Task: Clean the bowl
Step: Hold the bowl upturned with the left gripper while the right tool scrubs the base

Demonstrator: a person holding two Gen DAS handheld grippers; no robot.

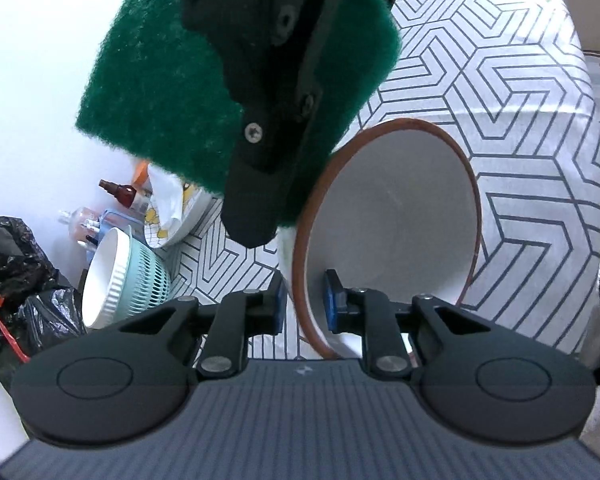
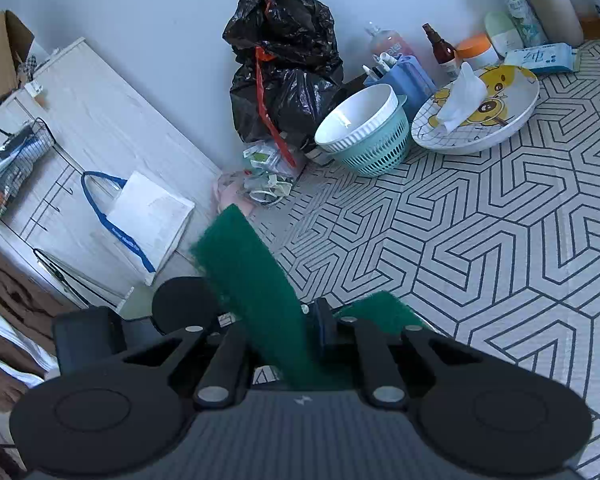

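Left claw astride bowl rim

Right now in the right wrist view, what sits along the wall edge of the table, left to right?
Black trash bag → white bowl in teal basket → blue holder → cartoon plate → wipes pack.
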